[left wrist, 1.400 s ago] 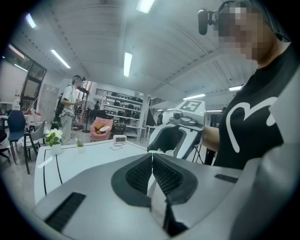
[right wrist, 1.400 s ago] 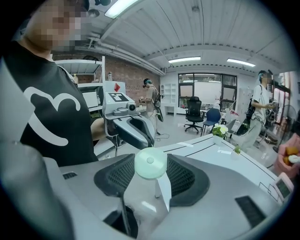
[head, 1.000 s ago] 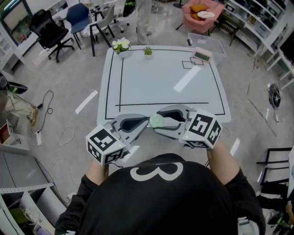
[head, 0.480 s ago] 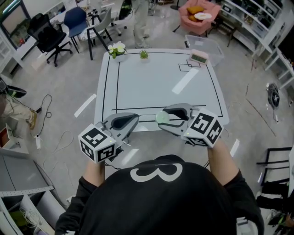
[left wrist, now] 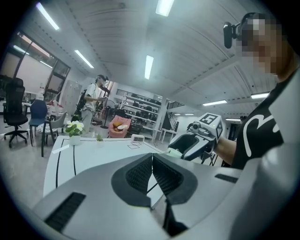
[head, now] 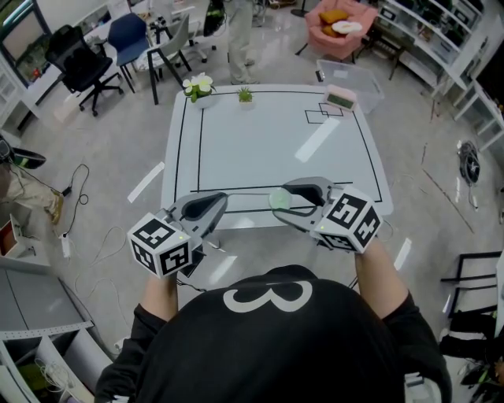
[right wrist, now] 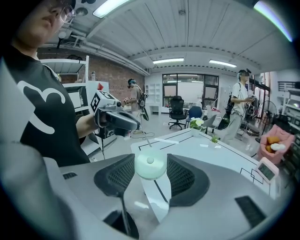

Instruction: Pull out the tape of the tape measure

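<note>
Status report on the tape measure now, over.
Left gripper shut on thin tape, at its end. Right gripper shut on round pale green tape measure. Tape drawn out between them. Nothing in the way.

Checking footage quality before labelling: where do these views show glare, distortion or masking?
Head view: evenly lit and sharp, with a bright light streak reflecting off the table. Left gripper view: strong fisheye, dark corners, a mosaic patch top right. Right gripper view: same fisheye and dark corners; ceiling light glares top left.
</note>
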Demonstrator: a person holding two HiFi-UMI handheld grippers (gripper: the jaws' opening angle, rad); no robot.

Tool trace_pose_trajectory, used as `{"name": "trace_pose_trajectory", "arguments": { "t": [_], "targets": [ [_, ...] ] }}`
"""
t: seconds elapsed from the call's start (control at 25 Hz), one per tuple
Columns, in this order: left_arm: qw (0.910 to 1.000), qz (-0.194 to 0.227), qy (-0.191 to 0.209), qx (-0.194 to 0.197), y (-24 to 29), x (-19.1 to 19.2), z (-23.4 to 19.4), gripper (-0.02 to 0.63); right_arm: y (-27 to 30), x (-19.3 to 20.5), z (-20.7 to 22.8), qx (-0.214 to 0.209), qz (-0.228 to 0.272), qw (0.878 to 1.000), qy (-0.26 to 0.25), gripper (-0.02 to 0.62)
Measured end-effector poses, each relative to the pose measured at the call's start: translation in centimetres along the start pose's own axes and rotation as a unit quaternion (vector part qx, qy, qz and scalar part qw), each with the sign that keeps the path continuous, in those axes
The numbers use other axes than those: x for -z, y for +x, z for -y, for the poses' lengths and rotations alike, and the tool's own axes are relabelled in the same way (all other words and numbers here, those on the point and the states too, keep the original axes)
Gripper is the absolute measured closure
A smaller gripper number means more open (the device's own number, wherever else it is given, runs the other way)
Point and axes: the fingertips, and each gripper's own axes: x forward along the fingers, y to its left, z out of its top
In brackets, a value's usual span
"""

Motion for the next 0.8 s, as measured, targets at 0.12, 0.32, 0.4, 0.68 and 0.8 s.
{"name": "trace_pose_trajectory", "arguments": {
  "t": [0.12, 0.32, 0.4, 0.68, 0.8],
  "targets": [
    [0.9999, 0.008, -0.006, -0.012, -0.3, -0.2, -0.9, 0.601, 0.0, 0.1, 0.5, 0.007, -0.003, 1.000, 0.003, 0.373],
    [0.9992, 0.021, -0.006, -0.033, -1.0, -0.4, -1.7, 0.601, -0.3, 0.0, 1.1, 0.016, -0.001, 1.000, 0.012, 0.373],
    [0.9988, 0.020, -0.001, -0.044, -1.2, -0.3, -2.1, 0.601, -0.3, 0.1, 1.5, 0.023, -0.005, 1.000, 0.008, 0.373],
    [0.9974, 0.021, -0.003, -0.068, -2.3, 0.3, -3.6, 0.601, 0.3, 0.5, 2.4, 0.031, -0.016, 0.999, 0.007, 0.373],
    [0.9963, 0.024, -0.013, -0.082, -3.1, 0.4, -4.5, 0.601, 0.3, 0.5, 3.0, 0.036, -0.019, 0.999, 0.007, 0.373]
  ]
}}
